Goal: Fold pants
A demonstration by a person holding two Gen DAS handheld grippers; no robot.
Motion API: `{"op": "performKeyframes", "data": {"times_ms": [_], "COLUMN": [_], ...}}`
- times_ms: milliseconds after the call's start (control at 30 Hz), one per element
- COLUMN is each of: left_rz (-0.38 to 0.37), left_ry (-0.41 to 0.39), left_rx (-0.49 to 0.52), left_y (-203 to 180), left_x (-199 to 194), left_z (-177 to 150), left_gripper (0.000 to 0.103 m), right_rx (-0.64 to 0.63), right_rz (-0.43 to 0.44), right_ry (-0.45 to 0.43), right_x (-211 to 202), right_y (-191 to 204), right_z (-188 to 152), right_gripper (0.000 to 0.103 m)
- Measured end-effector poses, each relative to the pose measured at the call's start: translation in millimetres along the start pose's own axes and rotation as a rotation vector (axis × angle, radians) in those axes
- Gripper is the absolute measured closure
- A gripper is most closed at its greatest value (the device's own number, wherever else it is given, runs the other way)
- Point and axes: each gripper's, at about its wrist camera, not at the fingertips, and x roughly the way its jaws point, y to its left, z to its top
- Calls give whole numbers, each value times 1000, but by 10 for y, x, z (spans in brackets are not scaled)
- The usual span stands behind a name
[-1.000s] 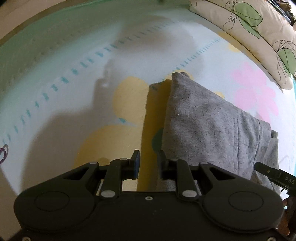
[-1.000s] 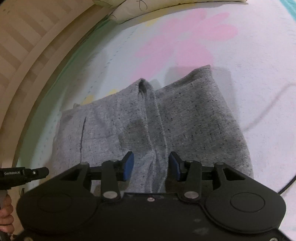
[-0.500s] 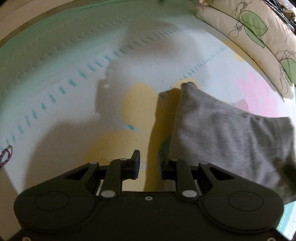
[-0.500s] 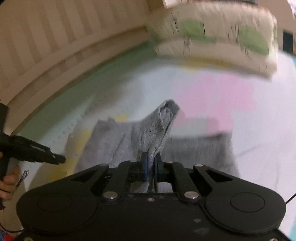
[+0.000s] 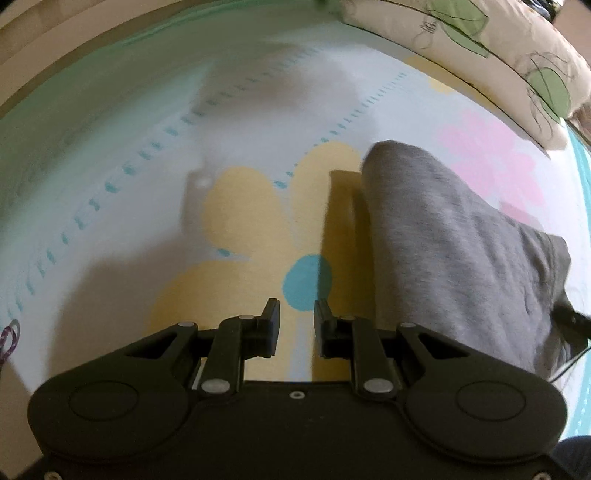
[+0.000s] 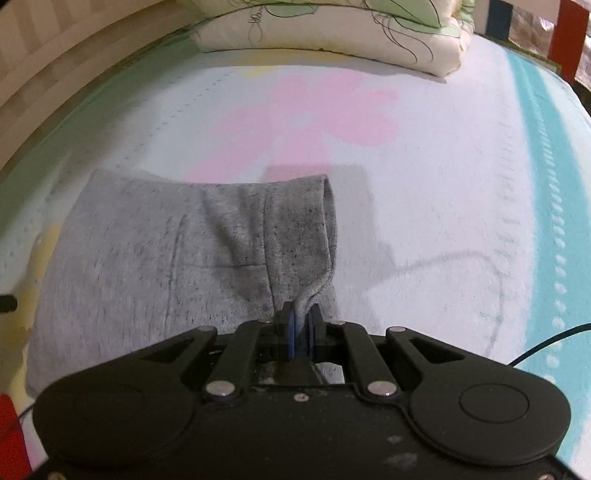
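- Right wrist view: the pants (image 6: 155,258) lie on the bed as a compact grey block, already folded at least once; one layer is doubled over along the right side, with a rolled hem edge showing.
- The right gripper (image 6: 301,325) is clamped on that hem edge, jaws nearly together with cloth between the blue pads. Judged from this, a fold is in progress: the layer looks laid across but not let go.
- What is left seems to be releasing, flattening, and perhaps one more fold.
- The fabric is a heathered grey fleece knit, soft and thick, with stitched seams; it should drape and hold a crease poorly.
- The left gripper (image 5: 295,317) is apart and empty, just left of the pants (image 5: 461,258), over the sheet.
- The sheet (image 6: 424,184) is white and plush, printed with pink, yellow and teal flowers; a leaf-print pillow (image 6: 332,33) lies at the far end.
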Motion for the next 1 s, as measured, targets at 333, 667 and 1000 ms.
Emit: {"op": "performKeyframes", "data": {"times_ms": [333,667,1000], "left_rz": [-103,-72,-43], "left_ry": [-80,6,-118], "left_rx": [112,218,332], "left_y": [-761,-922,-917], "left_x": [-174,599,266], "left_z": [159,-384,-815], "left_gripper": [61,61,61], "right_rx": [-52,29,56], "right_rz": [-26,28,24], "right_ry": [-8,25,49], "right_x": [53,187,239], "right_y": [133,-119,-120], "right_z": [51,100,85], "right_gripper": [95,95,95]}}
